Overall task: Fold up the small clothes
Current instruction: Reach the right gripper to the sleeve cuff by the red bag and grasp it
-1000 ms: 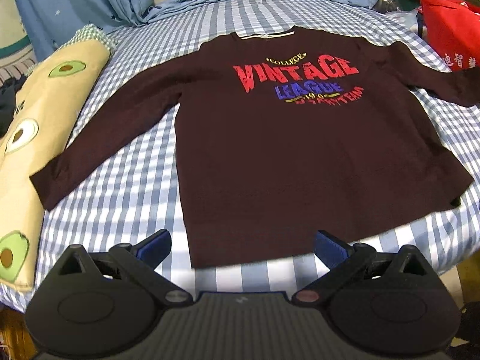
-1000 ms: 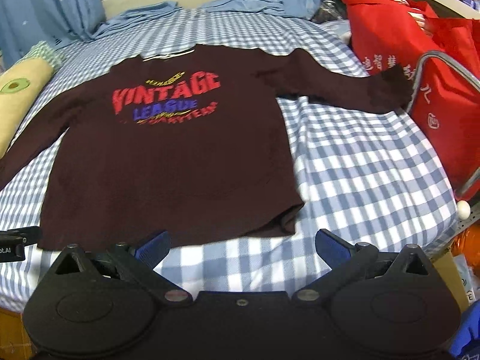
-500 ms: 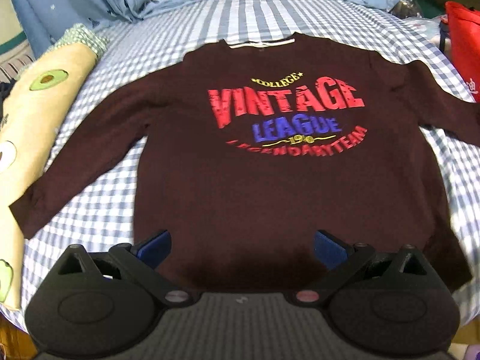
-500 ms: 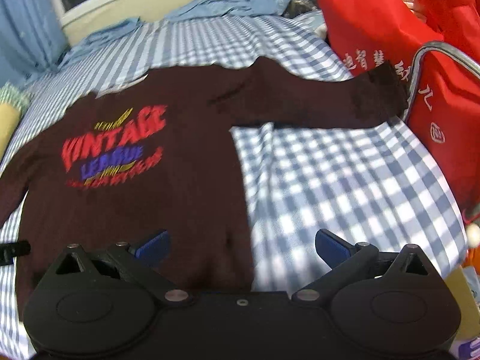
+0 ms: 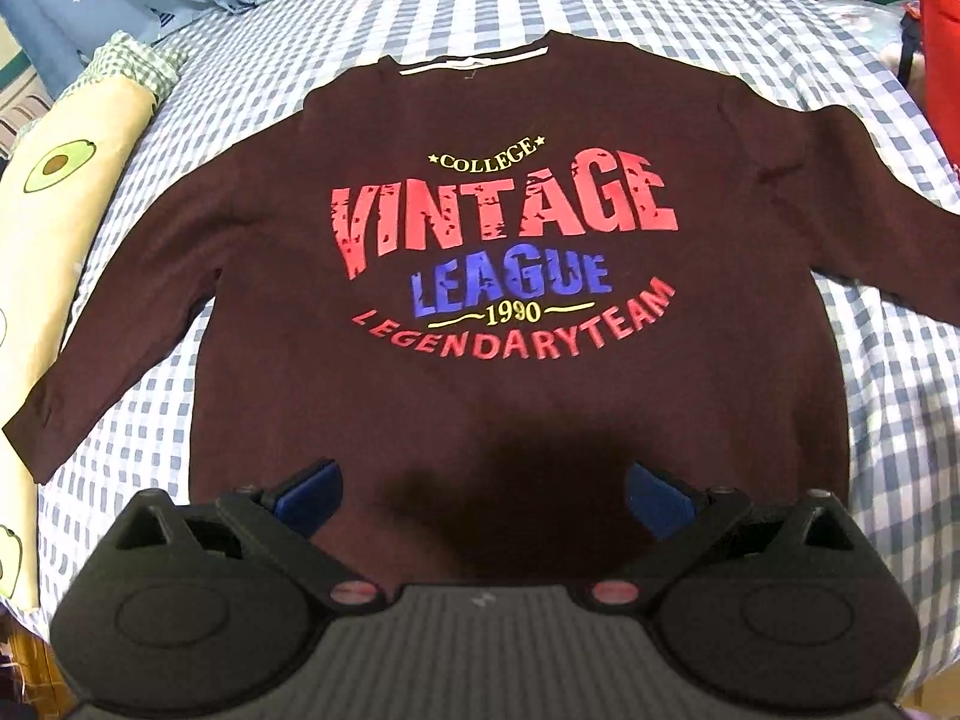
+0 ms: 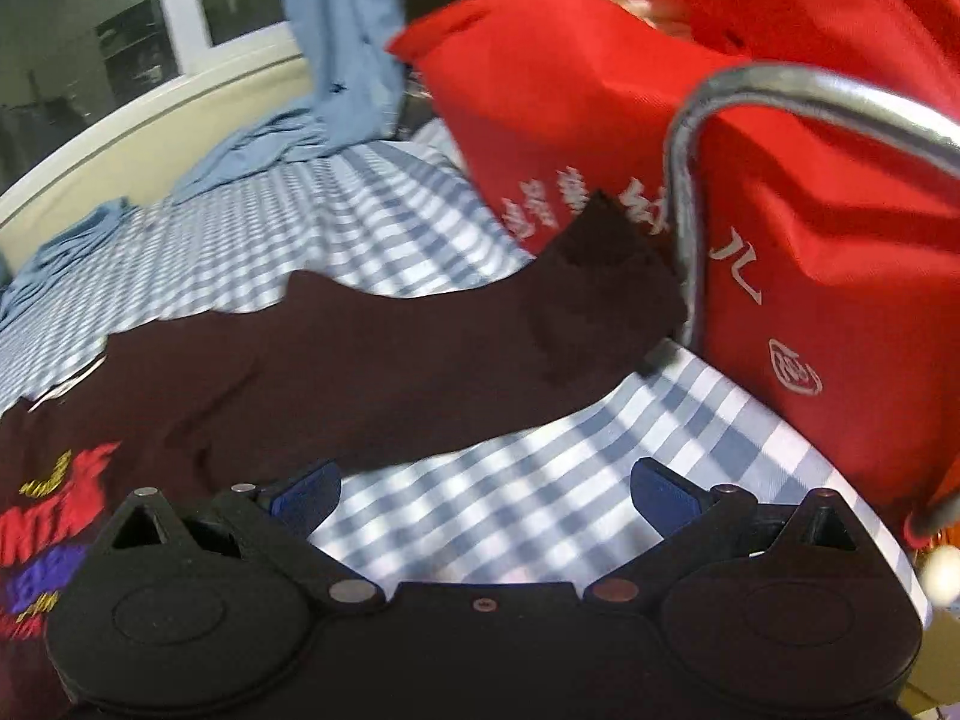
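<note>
Left wrist view: our left hand-held gripper spread wide, holding nothing, above the hem of the maroon sweatshirt, which lies flat, front up, on the checked bed; avocado pillow alongside.

Right wrist view: our right hand-held gripper released, empty, over bare sheet just beside the sweatshirt's sleeve, whose cuff touches the red bag.

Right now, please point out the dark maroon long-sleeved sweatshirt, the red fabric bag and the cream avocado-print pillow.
dark maroon sweatshirt [image 5: 516, 396]: left wrist view, lower chest.
red fabric bag [image 6: 828, 228]: right wrist view, front panel.
avocado-print pillow [image 5: 54, 222]: left wrist view, top face.
</note>
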